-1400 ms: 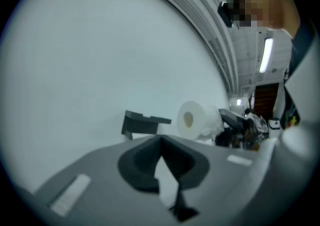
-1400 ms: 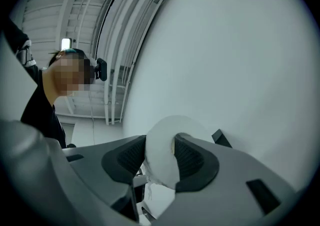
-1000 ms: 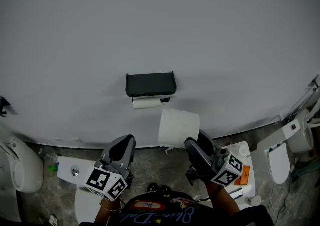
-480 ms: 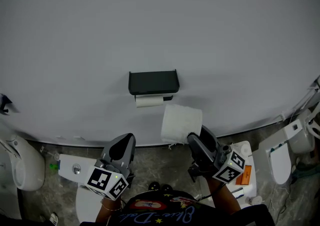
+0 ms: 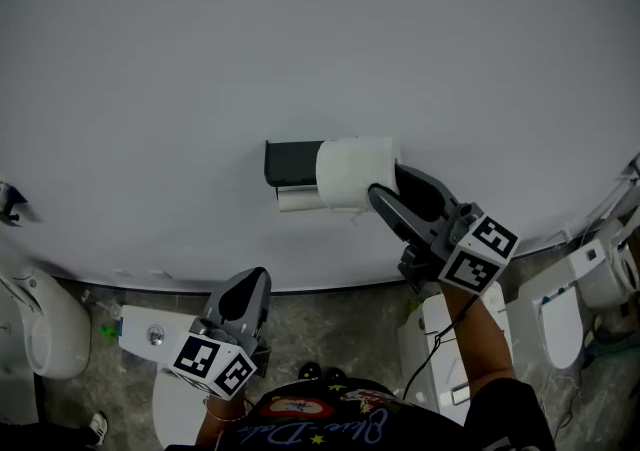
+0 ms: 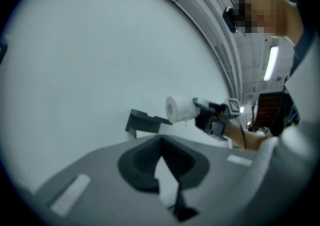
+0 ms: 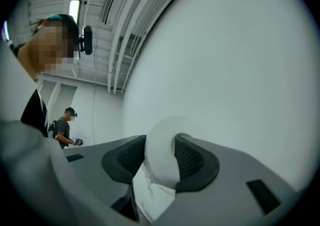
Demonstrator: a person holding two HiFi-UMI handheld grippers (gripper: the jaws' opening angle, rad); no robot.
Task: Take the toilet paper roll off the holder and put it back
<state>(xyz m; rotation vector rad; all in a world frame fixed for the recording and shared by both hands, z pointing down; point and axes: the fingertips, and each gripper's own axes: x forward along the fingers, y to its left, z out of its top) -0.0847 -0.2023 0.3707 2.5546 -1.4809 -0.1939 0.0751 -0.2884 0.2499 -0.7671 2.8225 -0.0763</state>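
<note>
Your right hand-held gripper (image 5: 388,184) had its jaws closed on the toilet paper roll (image 5: 352,173), pressing its soft white side between the pads. The roll was at the right end of the black holder (image 5: 292,161) on the wall (image 5: 300,39), overlapping that end in the head view. A slimmer white roll (image 5: 299,200) lay just under the holder. Your left hand-held gripper (image 5: 247,291) hung well below the holder, jaws together with nothing between them.

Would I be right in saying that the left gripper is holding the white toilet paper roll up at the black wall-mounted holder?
Not quite: the right gripper holds the white toilet paper roll at the black wall-mounted holder. The right gripper view shows its jaws clamped on the roll.
</note>
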